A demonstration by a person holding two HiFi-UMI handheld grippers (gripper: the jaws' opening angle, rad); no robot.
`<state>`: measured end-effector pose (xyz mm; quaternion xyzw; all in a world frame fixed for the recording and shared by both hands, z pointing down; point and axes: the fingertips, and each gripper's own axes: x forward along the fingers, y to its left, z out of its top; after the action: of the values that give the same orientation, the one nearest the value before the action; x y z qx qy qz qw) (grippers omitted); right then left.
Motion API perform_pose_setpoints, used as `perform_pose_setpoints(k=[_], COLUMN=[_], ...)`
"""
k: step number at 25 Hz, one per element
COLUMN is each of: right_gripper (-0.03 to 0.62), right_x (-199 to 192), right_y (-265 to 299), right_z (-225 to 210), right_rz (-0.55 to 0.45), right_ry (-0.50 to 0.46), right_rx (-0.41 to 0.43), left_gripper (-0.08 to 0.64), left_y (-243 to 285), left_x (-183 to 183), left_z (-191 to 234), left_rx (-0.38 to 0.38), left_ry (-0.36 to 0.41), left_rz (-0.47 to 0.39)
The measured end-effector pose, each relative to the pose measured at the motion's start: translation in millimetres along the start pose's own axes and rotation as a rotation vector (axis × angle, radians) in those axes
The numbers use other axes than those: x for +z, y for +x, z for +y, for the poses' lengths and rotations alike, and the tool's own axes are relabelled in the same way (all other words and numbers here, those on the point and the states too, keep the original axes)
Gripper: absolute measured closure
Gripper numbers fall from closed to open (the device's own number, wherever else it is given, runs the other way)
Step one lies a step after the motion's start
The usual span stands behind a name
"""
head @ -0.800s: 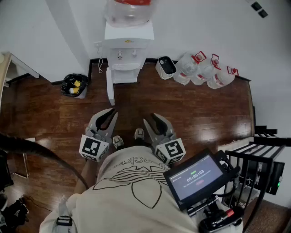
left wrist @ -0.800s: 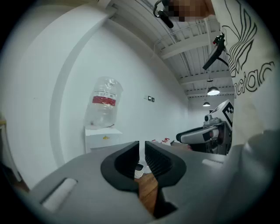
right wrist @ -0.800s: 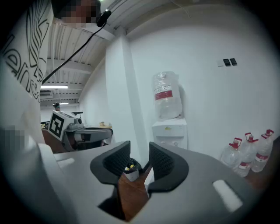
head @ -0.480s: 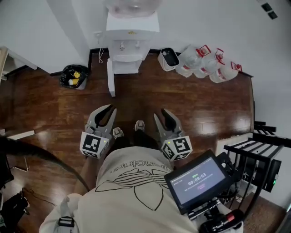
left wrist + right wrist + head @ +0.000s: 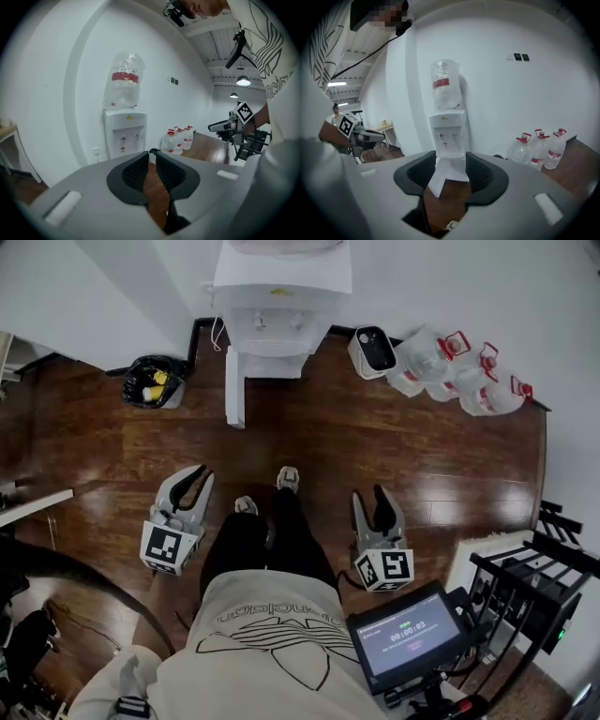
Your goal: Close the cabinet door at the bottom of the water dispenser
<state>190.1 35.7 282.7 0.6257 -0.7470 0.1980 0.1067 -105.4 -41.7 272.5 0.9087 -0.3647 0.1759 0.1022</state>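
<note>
Floorboards (image 5: 394, 451) of dark wood run up to the water dispenser (image 5: 281, 292), which stands against the white wall at the top of the head view, with an upturned bottle on it in both gripper views. Its cabinet door (image 5: 234, 388), a white panel at the foot of the dispenser, stands swung out from the dispenser's left edge toward the person, edge-on from above. Well short of the dispenser, the person's shoes (image 5: 288, 479) point at it.

The left tool (image 5: 199, 472) hangs to the left of the shoes, far from the door, tilted a little downward; its jaws stand close with only a slim slit between them and hold nothing. The right tool (image 5: 369, 495) hangs on the other side of the legs, equally far from the dispenser; its jaws are plainly apart and empty, and the dispenser and its open door show in the distance between them.

Left of the dispenser sits a black bin (image 5: 155, 385). Right of it stand a small white container (image 5: 372, 348) and a cluster of clear water jugs (image 5: 455, 371) with red caps.
</note>
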Motion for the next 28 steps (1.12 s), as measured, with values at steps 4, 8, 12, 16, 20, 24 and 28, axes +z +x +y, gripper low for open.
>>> perform_pose_setpoints(k=[4,8,12,16,20,24,28], right_gripper=[0.396,0.396,0.384,0.383,0.38,0.347,0.336], right_x=[-29.6,-78.1,-134.1,-222.0,-278.2,-308.2,-342.1], right_y=[47.7,78.4,99.4,135.0,168.4,196.6,218.9], right_z=[-20.7,-47.4,-58.3,-77.3,-94.3,-98.4,-117.4], right_rz=[-0.04,-0.049,-0.056,-0.01,0.01,-0.022,-0.058], right_ry=[-0.011,0.011,-0.011,-0.003,0.027,0.018,0.077], right_rx=[0.026,-0.027,-0.033,-0.059,-0.069,-0.02,-0.046], left_gripper=[0.491,0.517,0.515,0.515,0.503,0.503,0.439], left_y=[40.6,85.7,114.6,140.8,160.8,187.0,204.0], left_x=[-33.6,-79.4,-142.3,-213.2,-257.9,-300.0,-343.5], left_z=[0.9,3.1,11.8,31.4,53.0,74.7,100.9], left_rx=[0.017,0.03,0.045,0.08,0.097,0.158,0.25], left_ry=[-0.023,-0.031,-0.044,-0.014,0.024,0.002,-0.047], left_rz=[0.022,-0.007,-0.048,-0.016,-0.009,-0.048,-0.062])
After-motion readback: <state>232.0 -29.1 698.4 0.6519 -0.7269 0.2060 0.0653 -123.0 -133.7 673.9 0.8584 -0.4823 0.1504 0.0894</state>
